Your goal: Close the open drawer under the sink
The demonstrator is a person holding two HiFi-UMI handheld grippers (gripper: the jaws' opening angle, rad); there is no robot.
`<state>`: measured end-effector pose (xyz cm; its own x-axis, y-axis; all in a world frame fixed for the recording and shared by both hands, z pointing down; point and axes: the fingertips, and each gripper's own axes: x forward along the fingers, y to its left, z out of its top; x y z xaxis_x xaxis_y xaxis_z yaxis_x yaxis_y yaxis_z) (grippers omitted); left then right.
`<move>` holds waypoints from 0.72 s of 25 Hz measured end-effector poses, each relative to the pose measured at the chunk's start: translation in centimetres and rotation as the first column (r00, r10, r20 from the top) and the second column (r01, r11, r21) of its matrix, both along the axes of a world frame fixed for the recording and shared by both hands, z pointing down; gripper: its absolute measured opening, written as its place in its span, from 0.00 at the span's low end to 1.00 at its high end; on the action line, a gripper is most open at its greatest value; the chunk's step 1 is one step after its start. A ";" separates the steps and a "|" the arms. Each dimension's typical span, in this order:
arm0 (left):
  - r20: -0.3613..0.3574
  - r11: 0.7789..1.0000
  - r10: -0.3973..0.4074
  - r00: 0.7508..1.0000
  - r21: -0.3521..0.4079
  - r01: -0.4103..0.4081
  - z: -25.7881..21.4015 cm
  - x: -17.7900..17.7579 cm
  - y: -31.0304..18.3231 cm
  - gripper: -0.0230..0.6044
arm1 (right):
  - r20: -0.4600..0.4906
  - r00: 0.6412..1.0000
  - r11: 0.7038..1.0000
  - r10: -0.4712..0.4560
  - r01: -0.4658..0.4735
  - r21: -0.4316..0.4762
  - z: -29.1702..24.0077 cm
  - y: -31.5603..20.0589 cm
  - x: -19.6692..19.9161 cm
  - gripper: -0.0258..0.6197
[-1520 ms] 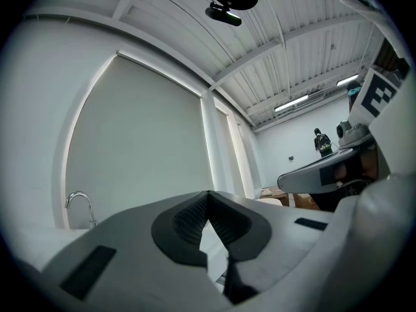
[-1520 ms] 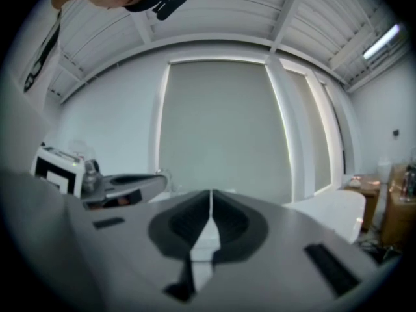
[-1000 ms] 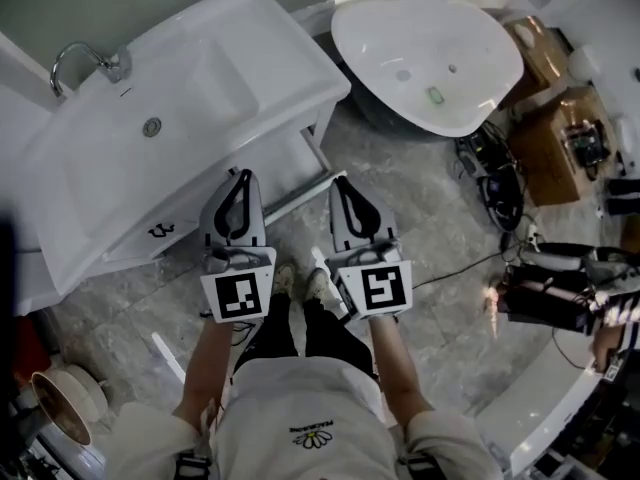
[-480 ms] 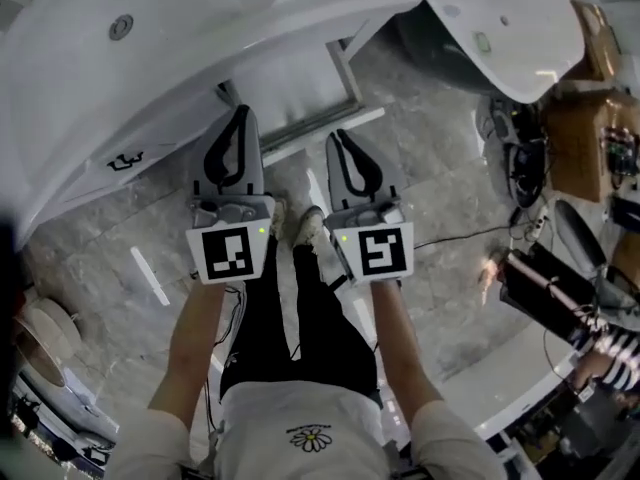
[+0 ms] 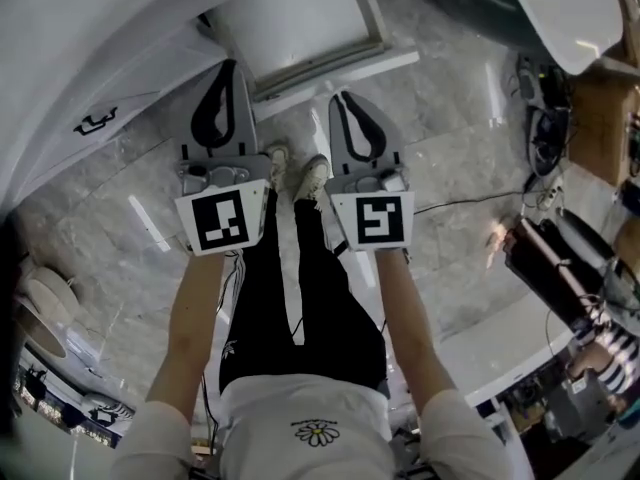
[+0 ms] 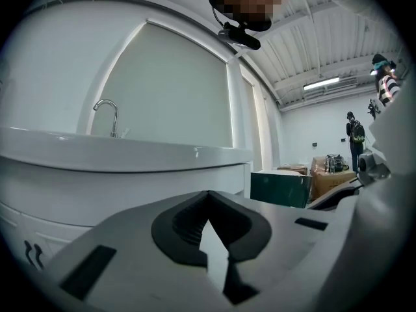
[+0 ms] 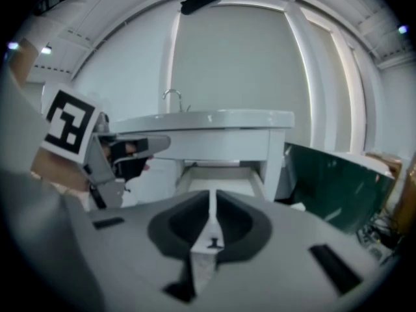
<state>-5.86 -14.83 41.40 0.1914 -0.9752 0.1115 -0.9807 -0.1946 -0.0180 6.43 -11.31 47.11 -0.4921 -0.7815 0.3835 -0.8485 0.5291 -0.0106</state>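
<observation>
The white sink (image 5: 100,28) runs across the top left of the head view, and its faucet (image 7: 172,96) shows in the right gripper view. Under it the white drawer (image 5: 300,18) stands pulled out, its front panel (image 5: 340,76) nearest me. My left gripper (image 5: 228,65) is shut and empty, its tip just left of the drawer's near corner, in front of the cabinet face (image 6: 97,187). My right gripper (image 5: 343,96) is shut and empty, a short way in front of the panel. It looks straight into the open drawer (image 7: 218,174).
A bathtub (image 5: 570,8) with a dark green outer wall (image 7: 331,174) stands right of the drawer. Cables and a power strip (image 5: 545,118) lie on the marble floor at right. My shoes (image 5: 295,173) are between the grippers. Another person (image 5: 600,338) is at far right.
Both grippers have come down side by side, still shut. The sink and the open drawer have slid toward the top of the head view, and the floor fills more of it.
</observation>
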 end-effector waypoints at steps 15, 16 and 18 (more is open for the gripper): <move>-0.001 1.000 -0.020 1.000 -0.021 0.020 0.5 -0.5 0.8 0.06 | -0.048 0.999 0.950 0.022 -0.036 -0.312 13.5 1.3 1.2 0.37; 0.000 1.000 -0.020 1.000 -0.023 0.020 0.5 -0.5 1.0 0.06 | -0.040 0.999 0.944 0.032 -0.044 -0.328 14.2 1.2 1.2 0.37; 0.009 1.000 -0.008 1.000 -0.023 0.008 0.5 -0.4 1.2 0.06 | -0.031 0.998 0.932 0.052 -0.060 -0.357 15.4 0.9 1.1 0.37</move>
<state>-6.24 -13.62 41.91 0.1822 -0.9738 0.1362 -0.9821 -0.1869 -0.0227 7.53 -10.41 62.53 -0.4405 -0.6167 0.6524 -0.8787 0.4453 -0.1723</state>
